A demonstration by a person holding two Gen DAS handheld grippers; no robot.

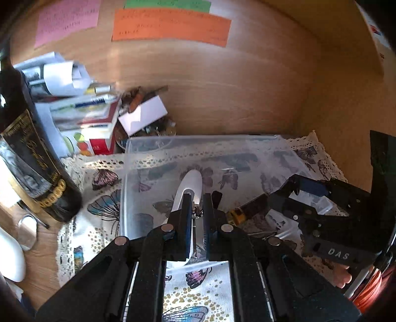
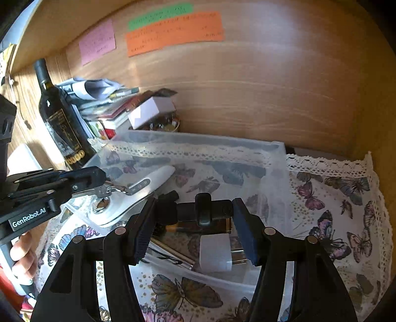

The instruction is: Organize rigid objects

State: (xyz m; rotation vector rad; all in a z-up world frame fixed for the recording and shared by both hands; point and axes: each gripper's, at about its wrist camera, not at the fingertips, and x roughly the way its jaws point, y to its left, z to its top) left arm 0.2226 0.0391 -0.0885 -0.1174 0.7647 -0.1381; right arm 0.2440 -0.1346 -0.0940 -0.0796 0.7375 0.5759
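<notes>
Clear plastic bin (image 2: pixel 277 153), lace-edged cloth (image 2: pixel 346 198), wood wall (image 2: pixel 247 86).

Writing on orange note (image 1: pixel 170 26) too blurred to read; stacked papers (image 1: pixel 59 76) smeared (motion blur); wine bottle (image 1: pixel 29 158) neck cut off.

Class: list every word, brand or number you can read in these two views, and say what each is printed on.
"GenRobot.AI": on the left claw body.
"DAS": on the right claw body.
Pink note, green note, orange note: writing too blurred to read.
Wine bottle label: gold lettering unreadable.
</notes>
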